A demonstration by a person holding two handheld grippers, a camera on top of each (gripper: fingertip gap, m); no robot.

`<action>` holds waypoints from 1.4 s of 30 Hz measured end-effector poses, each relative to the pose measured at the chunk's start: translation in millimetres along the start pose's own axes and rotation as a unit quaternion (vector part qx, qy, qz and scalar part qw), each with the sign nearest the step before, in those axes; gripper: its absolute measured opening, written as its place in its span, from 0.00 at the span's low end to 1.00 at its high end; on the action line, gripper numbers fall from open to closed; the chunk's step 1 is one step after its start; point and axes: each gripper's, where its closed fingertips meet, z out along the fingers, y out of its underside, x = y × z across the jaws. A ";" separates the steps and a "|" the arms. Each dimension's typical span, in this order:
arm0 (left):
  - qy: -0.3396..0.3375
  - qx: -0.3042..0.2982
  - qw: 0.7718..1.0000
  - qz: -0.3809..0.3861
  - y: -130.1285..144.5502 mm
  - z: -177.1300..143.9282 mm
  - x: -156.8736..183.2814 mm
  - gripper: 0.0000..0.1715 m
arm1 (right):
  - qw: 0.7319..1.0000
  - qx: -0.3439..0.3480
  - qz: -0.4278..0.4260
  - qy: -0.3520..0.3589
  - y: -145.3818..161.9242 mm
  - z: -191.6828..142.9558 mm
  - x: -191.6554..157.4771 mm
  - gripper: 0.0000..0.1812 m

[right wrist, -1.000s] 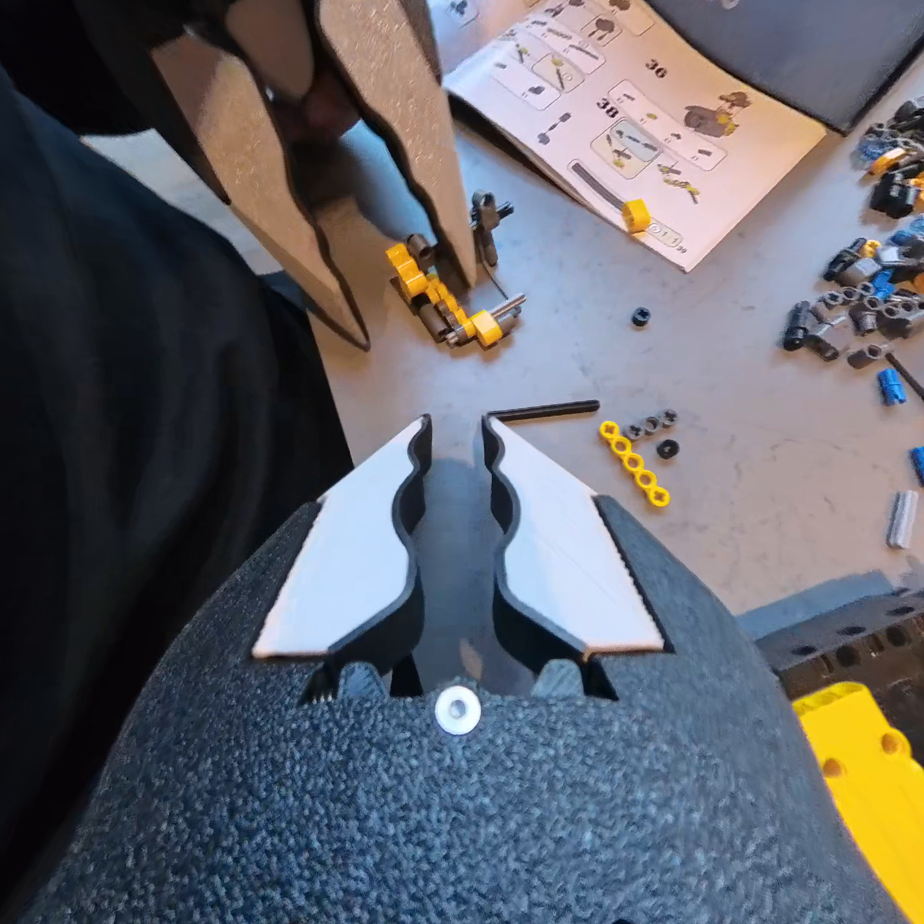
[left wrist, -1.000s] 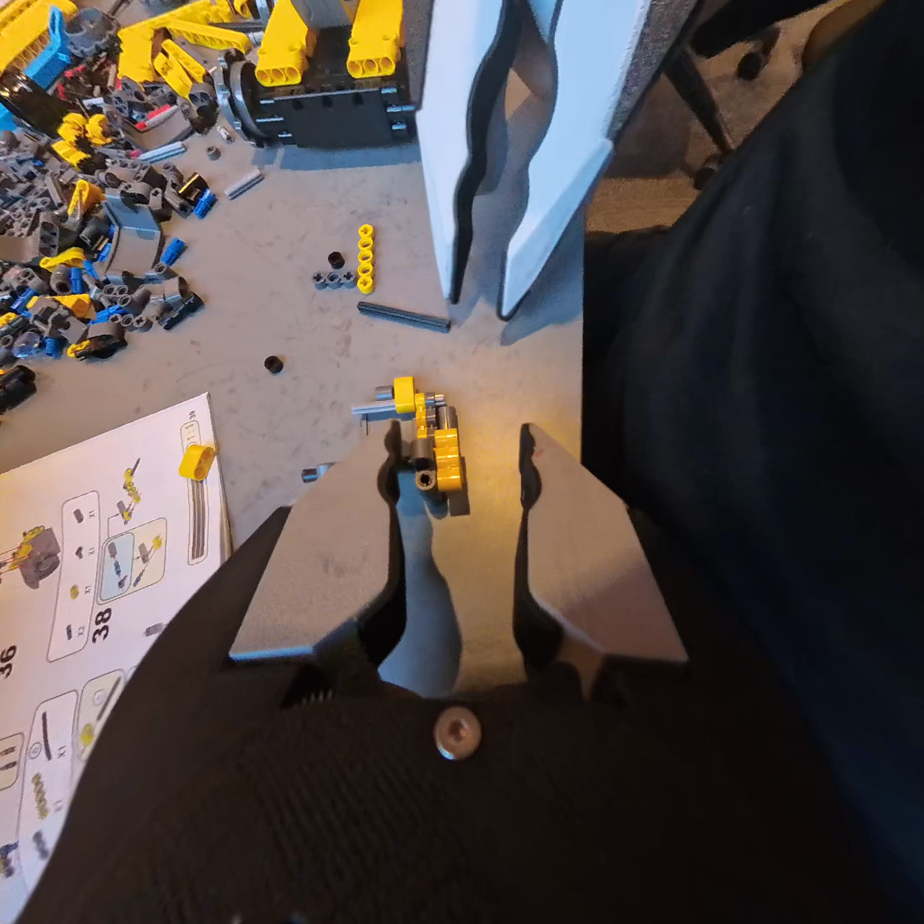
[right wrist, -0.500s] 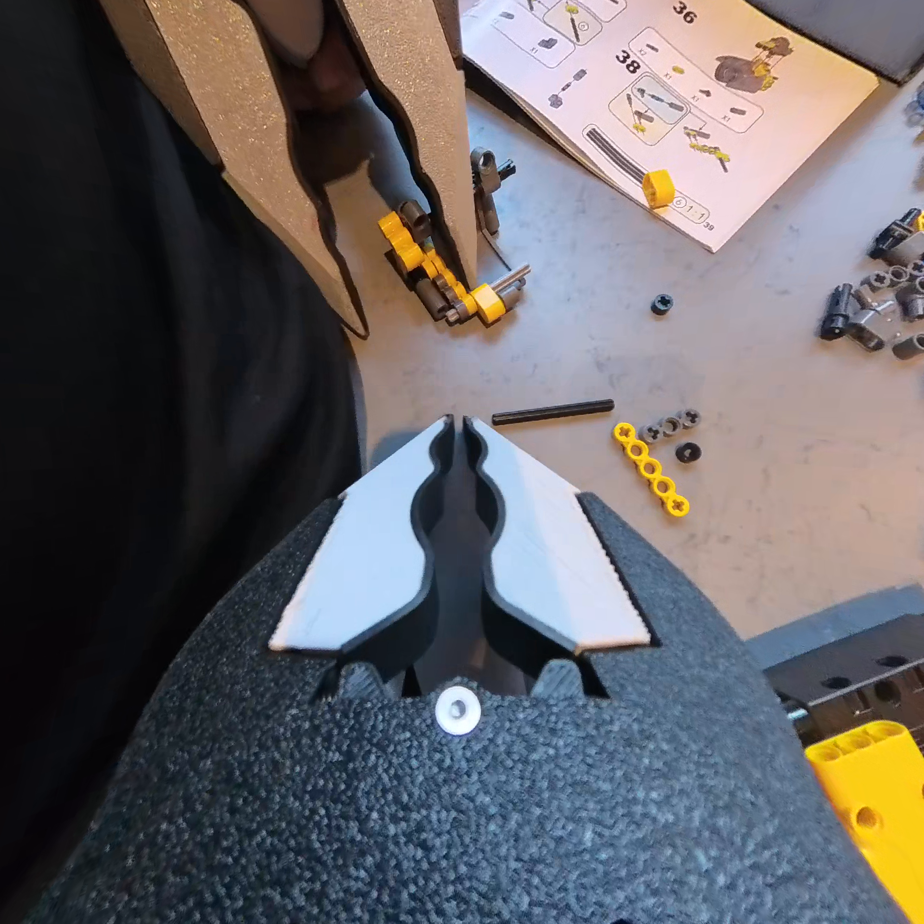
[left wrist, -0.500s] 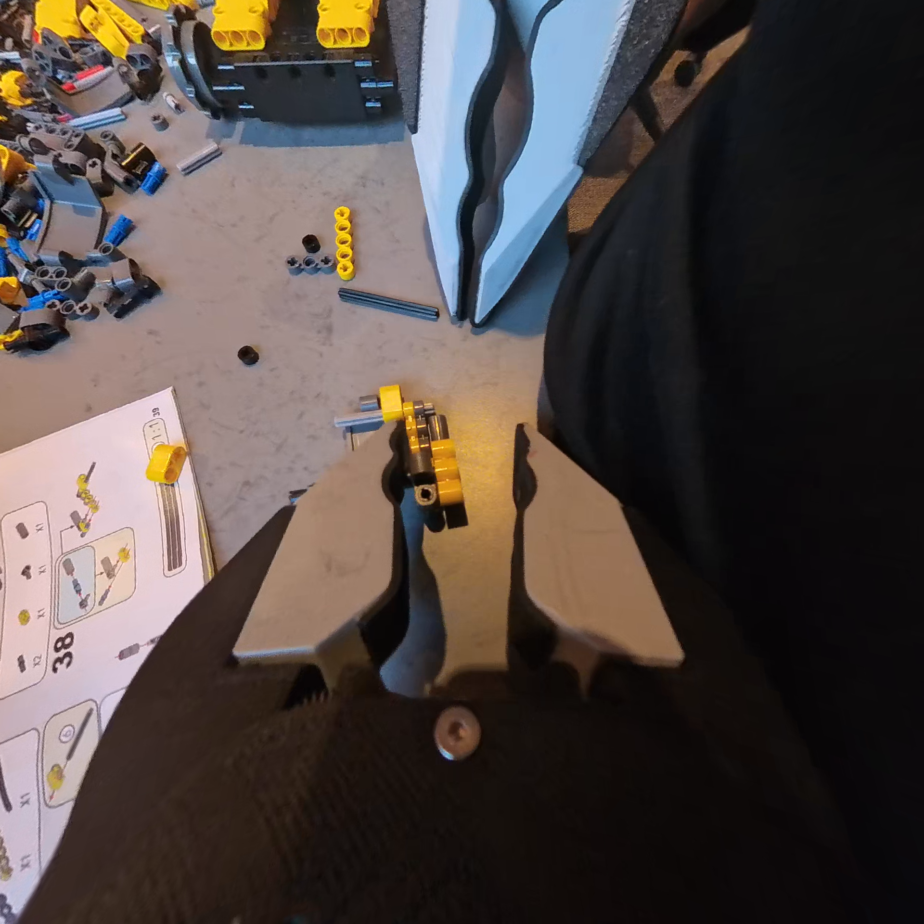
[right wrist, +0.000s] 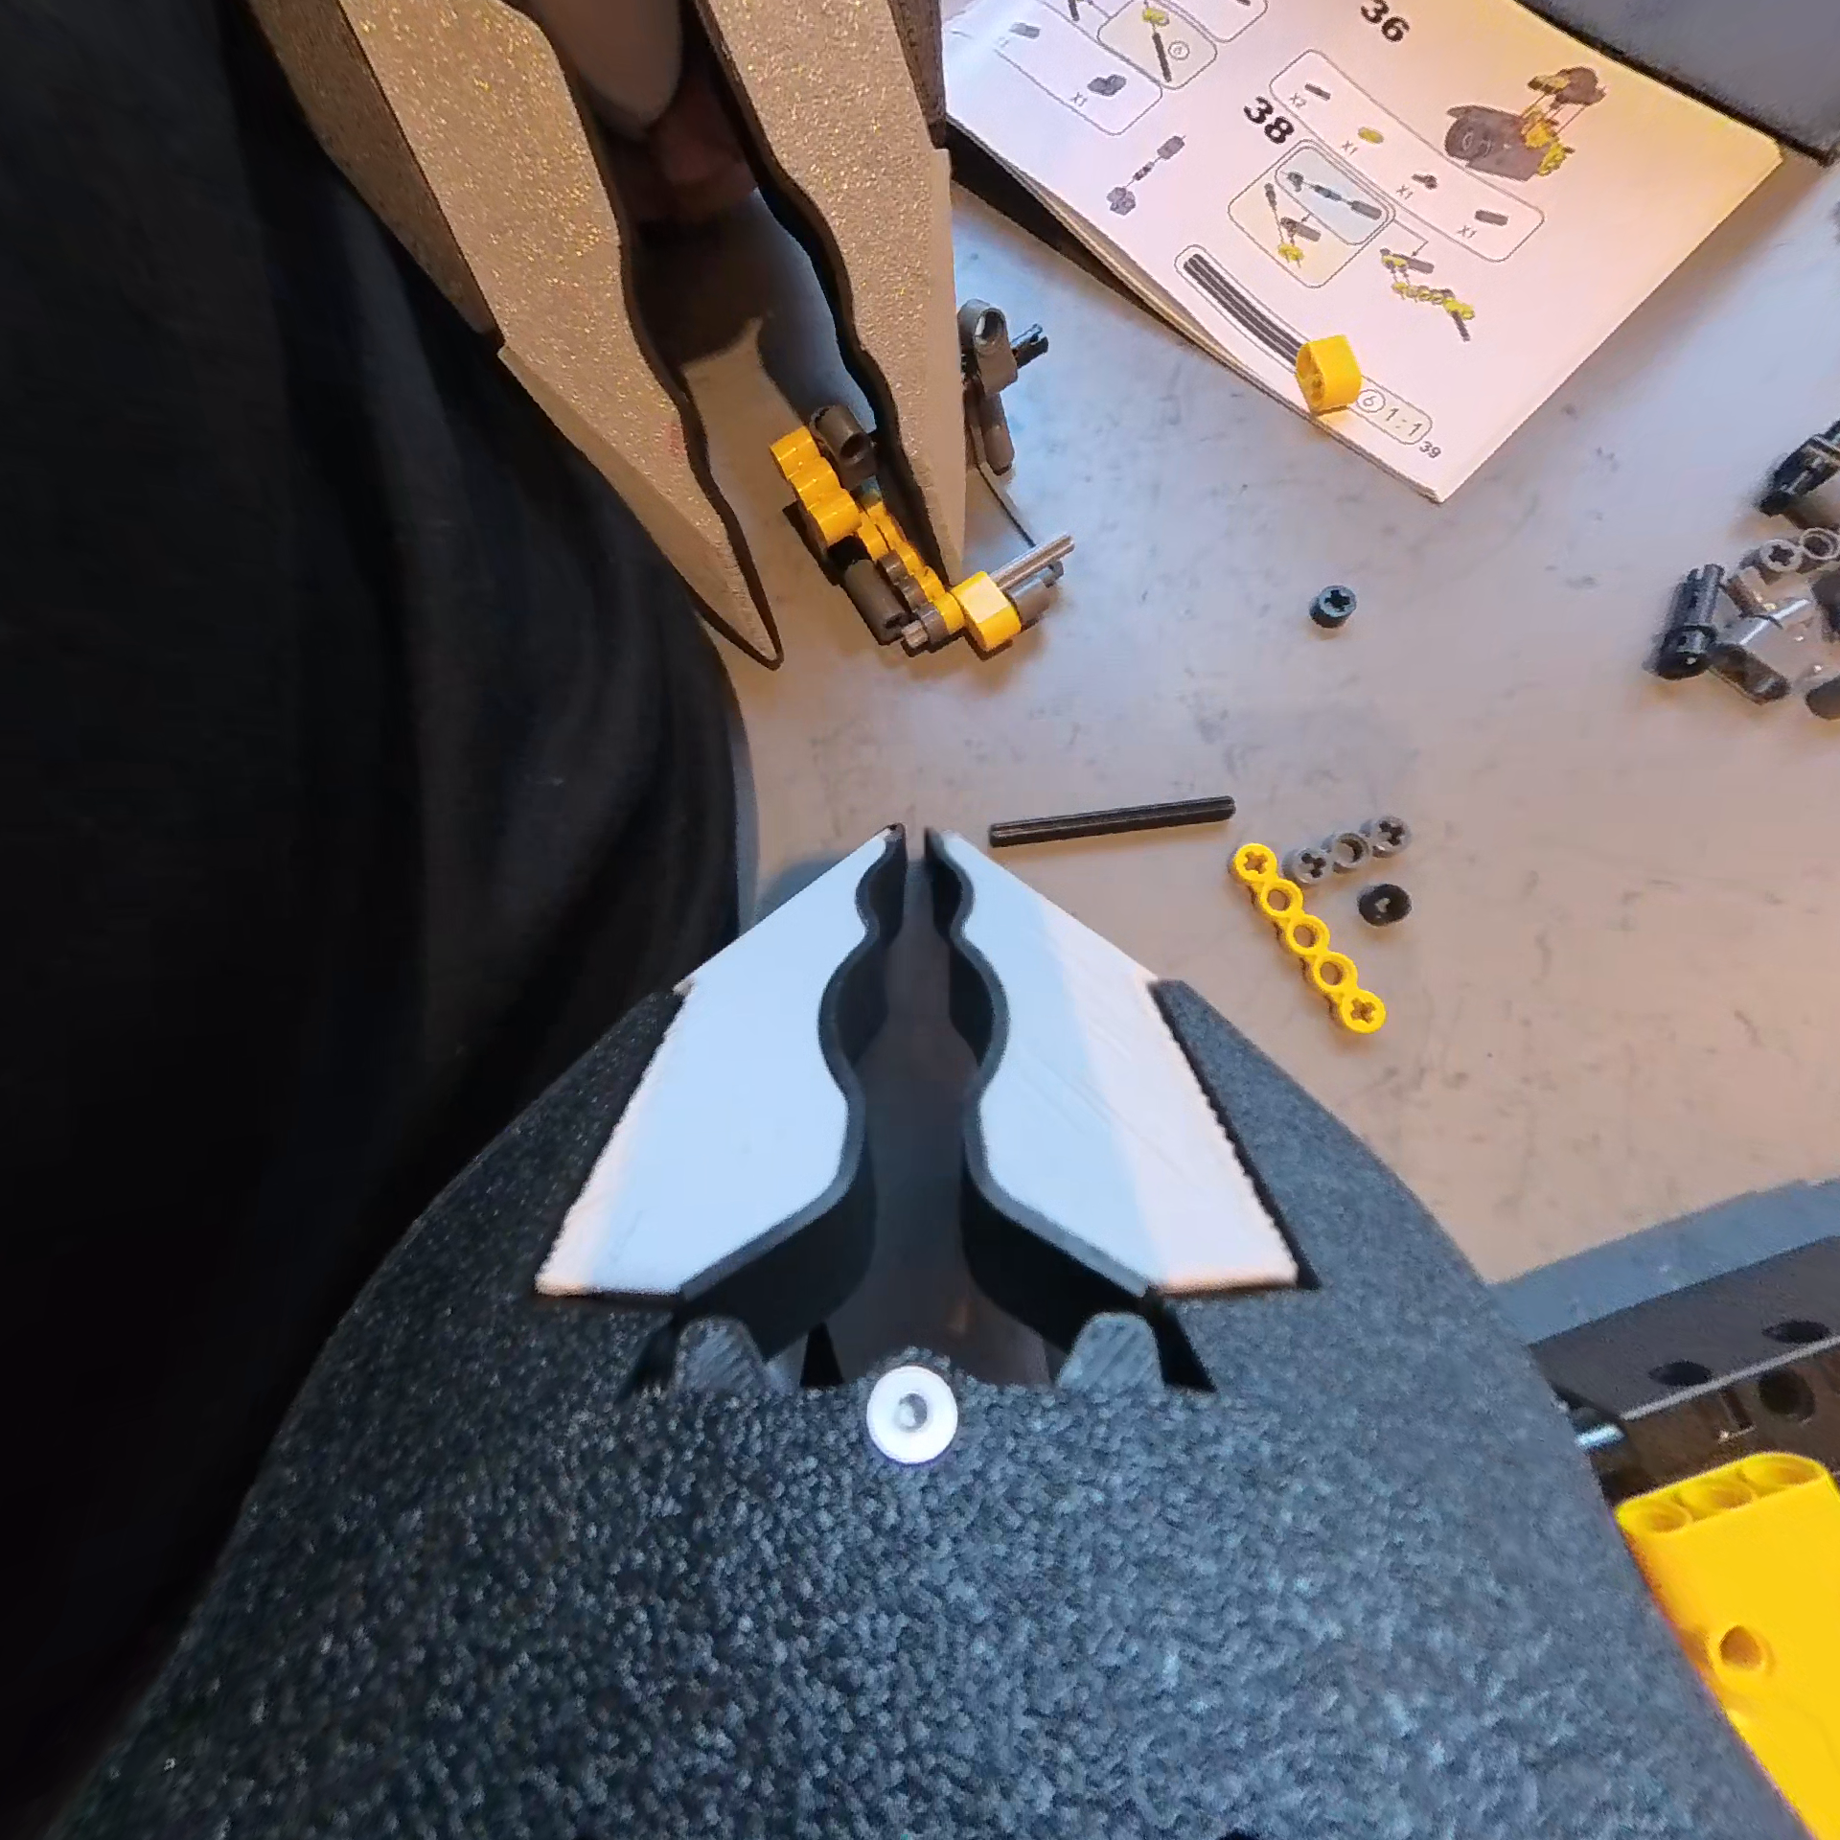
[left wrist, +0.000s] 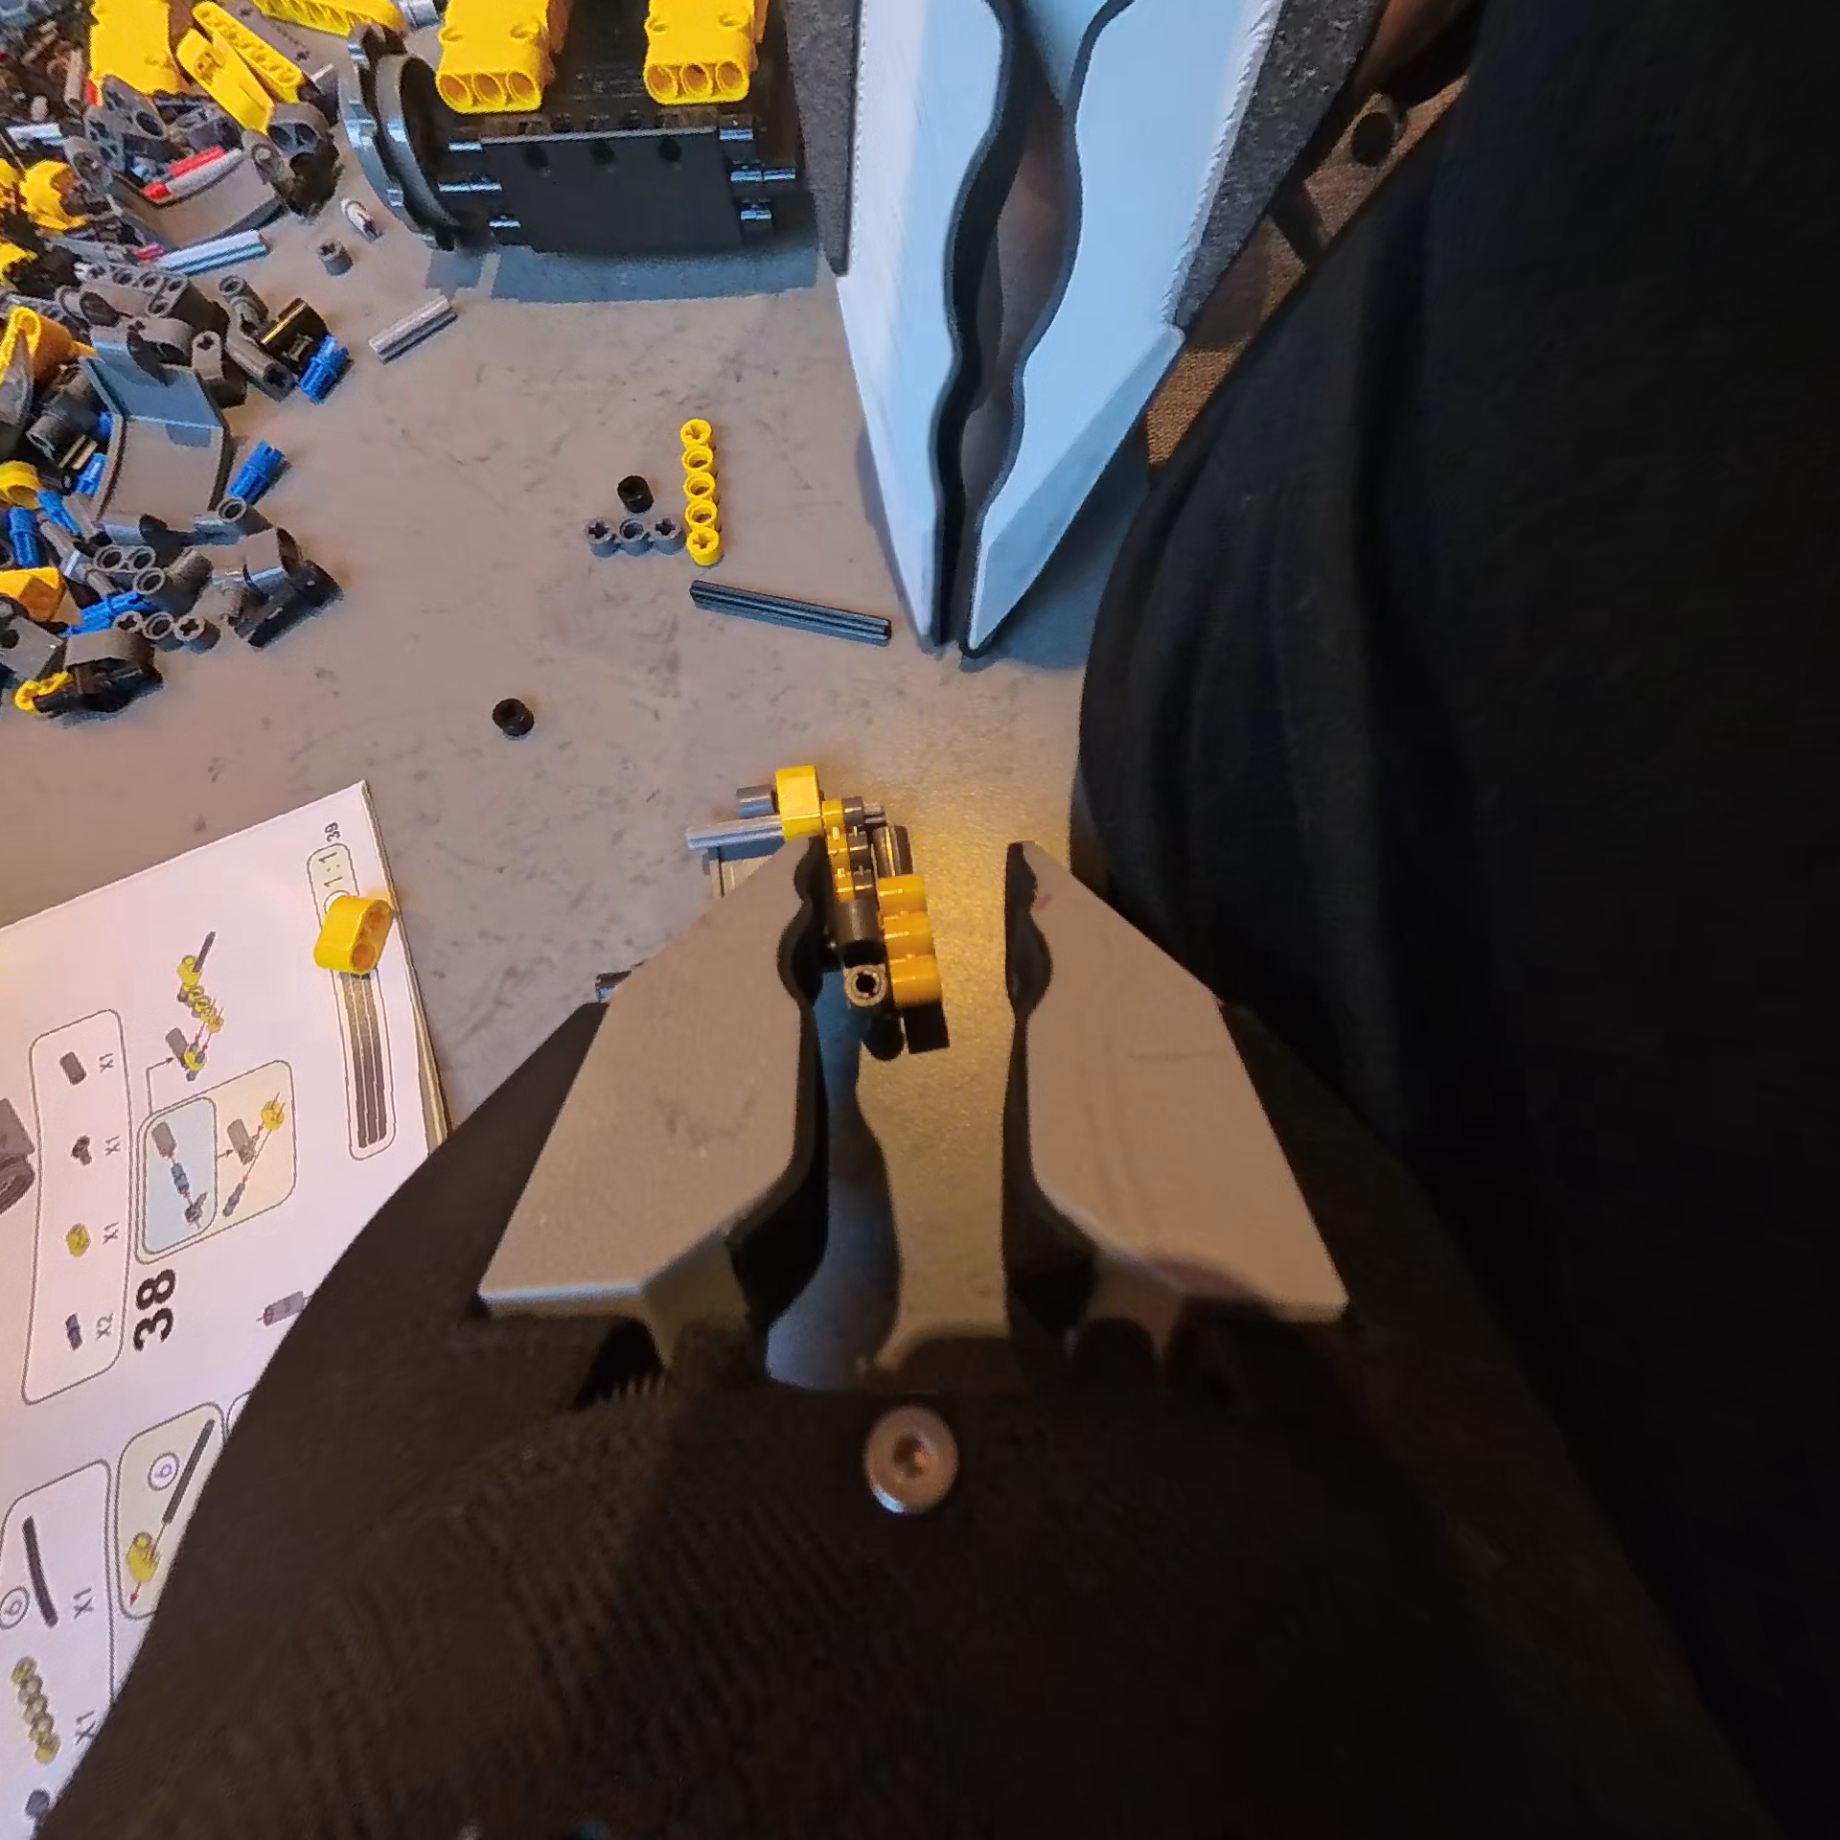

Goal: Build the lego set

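Observation:
A small yellow and grey brick assembly (left wrist: 881, 926) lies on the grey table between the fingers of my left gripper (left wrist: 906, 866), nearer the left finger. The left gripper is open and straddles it; I cannot tell whether a finger touches it. It also shows in the right wrist view (right wrist: 866, 538), with the left gripper (right wrist: 856, 612) around it. My right gripper (right wrist: 914, 838) is shut and empty, its tips just left of a black axle (right wrist: 1110, 821). In the left wrist view the right gripper (left wrist: 958, 637) stands tips down beside that axle (left wrist: 792, 614).
A yellow five-hole beam (right wrist: 1304, 936), a grey three-hole piece (right wrist: 1344, 854) and a black bush (right wrist: 1384, 903) lie right of the axle. An open instruction booklet (left wrist: 149, 1145) bears a small yellow piece (left wrist: 353, 931). Loose bricks (left wrist: 129, 448) and a black-yellow model (left wrist: 597, 129) lie farther back. A dark sleeve (left wrist: 1494, 797) fills the right. One gripper's finger ends stand about 5 cm off the other's.
My right gripper has closed from slightly open to shut and stays near the axle's end. My left gripper remains open around the assembly and has shifted slightly.

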 end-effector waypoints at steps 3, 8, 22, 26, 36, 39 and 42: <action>-0.002 0.000 1.000 0.002 0.1 0.0 0.0 0.20 | 1.000 0.000 -0.005 0.000 0.2 0.2 -0.8 0.02; -0.003 -0.001 1.000 0.003 0.1 0.0 -0.1 0.20 | 1.000 0.000 -0.007 0.004 0.2 0.2 -0.4 0.01; -0.004 -0.001 1.000 0.003 0.2 0.1 -0.3 0.20 | 1.000 0.000 -0.007 0.001 0.2 -0.1 -1.2 0.01; -0.004 -0.001 1.000 0.002 0.2 0.2 -0.5 0.19 | 1.000 0.000 -0.006 -0.004 0.3 -0.1 -2.0 0.01; -0.007 -0.001 1.000 0.002 0.3 0.5 -1.0 0.19 | 1.000 0.000 -0.015 -0.005 0.5 -0.1 -4.2 0.02; -0.013 -0.002 1.000 0.007 0.6 0.9 -1.7 0.19 | 1.000 0.000 -0.025 -0.003 0.7 -0.2 -5.7 0.02; -0.022 -0.004 1.000 0.012 0.9 1.4 -2.6 0.18 | 0.999 0.001 -0.034 -0.001 0.9 -0.2 -7.2 0.02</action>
